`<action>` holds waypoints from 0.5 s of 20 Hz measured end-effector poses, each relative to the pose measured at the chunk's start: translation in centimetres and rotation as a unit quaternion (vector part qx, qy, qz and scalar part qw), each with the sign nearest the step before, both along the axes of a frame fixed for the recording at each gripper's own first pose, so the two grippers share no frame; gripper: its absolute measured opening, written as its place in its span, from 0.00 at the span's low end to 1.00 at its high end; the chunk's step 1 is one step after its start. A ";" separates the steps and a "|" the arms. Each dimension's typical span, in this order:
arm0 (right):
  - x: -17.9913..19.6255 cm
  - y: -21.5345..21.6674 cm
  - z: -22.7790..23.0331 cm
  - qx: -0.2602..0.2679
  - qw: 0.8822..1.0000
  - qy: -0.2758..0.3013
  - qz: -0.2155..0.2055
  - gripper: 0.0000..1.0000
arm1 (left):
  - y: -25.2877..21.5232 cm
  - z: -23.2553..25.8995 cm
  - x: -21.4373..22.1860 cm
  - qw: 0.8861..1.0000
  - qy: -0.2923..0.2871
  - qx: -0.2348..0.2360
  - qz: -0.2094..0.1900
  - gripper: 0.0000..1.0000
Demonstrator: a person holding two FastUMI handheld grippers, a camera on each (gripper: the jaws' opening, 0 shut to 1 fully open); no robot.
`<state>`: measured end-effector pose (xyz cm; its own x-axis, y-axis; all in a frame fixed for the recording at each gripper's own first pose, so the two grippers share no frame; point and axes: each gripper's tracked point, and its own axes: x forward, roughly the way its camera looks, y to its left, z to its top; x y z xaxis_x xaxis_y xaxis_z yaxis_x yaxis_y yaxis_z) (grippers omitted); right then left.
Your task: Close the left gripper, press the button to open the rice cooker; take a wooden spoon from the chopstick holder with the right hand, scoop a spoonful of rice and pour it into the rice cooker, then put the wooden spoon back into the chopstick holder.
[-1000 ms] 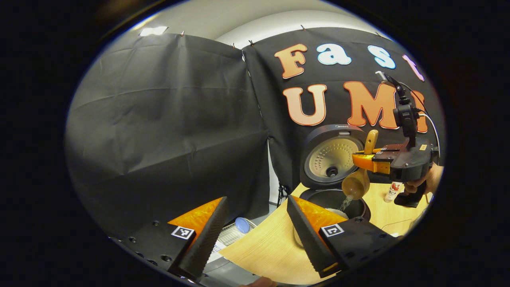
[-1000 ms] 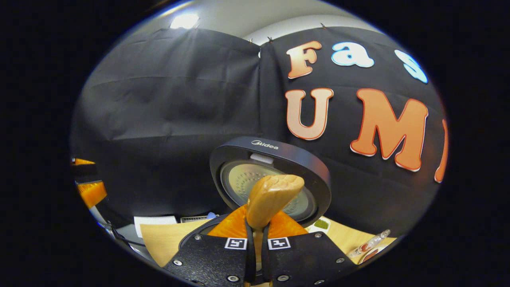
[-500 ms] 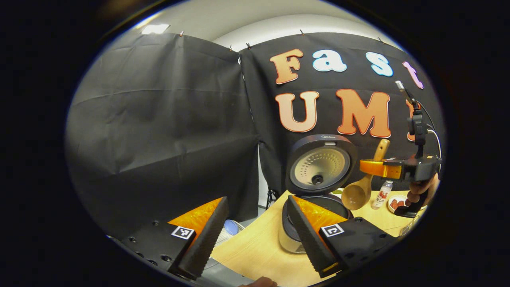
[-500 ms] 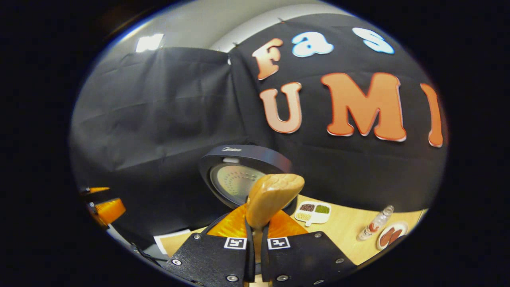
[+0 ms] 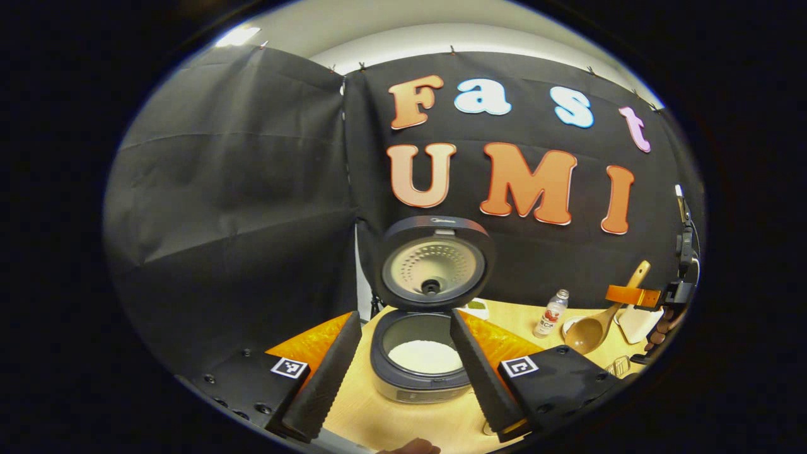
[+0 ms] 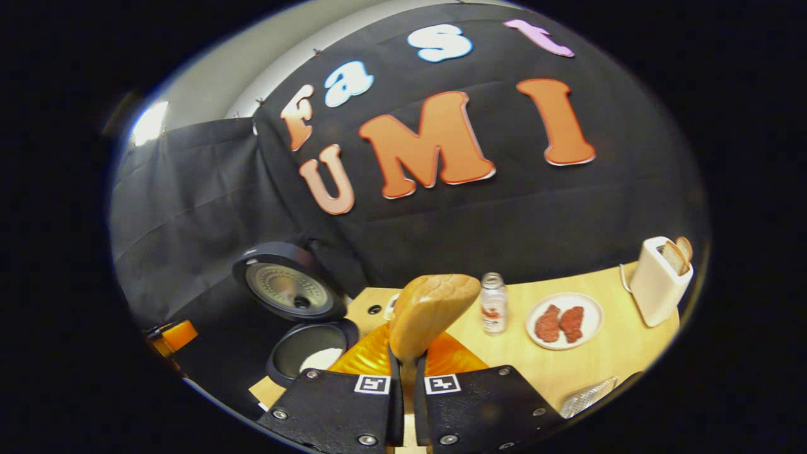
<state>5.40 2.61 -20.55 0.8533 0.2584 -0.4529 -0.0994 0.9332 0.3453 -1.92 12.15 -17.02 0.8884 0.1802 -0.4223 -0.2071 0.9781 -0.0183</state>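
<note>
Wooden spoon (image 6: 434,312) stands pinched between the two fingers of the right gripper (image 6: 407,378), its rounded handle end rising above the fingertips in the right gripper view. From the left gripper view the same spoon (image 5: 596,321) hangs tilted at the far right, bowl down and handle up toward the wall, held over the table (image 5: 403,422) well to the right of the rice cooker (image 5: 421,362), with the holding hand (image 5: 661,325) partly visible at the edge.

The rice cooker sits open, its round lid (image 5: 435,263) standing upright behind the pot, and white rice (image 5: 425,356) lies in the inner pot. In the right gripper view the cooker (image 6: 309,356) lies low to the left, lid (image 6: 289,290) raised.

The left gripper (image 5: 403,372) hovers near the cooker's front with its fingers spread wide apart, holding nothing; the pot shows between them.

A small bottle (image 6: 493,304) stands upright on the table just beyond the spoon handle. To its right sits a white plate (image 6: 564,320) with two reddish pieces on it, and farther right a white toaster (image 6: 659,280) with bread in its slot. Whether the spoon's bowl carries any rice I cannot tell.
</note>
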 end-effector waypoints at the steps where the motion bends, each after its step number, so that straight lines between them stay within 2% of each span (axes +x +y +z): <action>1: -0.5 -2.7 -0.7 -0.001 1.000 0.007 -0.022 0.06 | -1.2 0.0 0.4 1.000 0.001 0.000 -0.013 0.95; 6: -3.8 -13.6 -4.6 -0.006 0.991 0.050 -0.127 0.08 | -6.6 0.0 2.1 0.998 0.004 -0.011 -0.058 0.96; 10: -5.4 -18.9 -5.6 -0.006 0.984 0.061 -0.167 0.07 | -9.8 0.6 2.8 0.997 0.000 -0.012 -0.078 0.96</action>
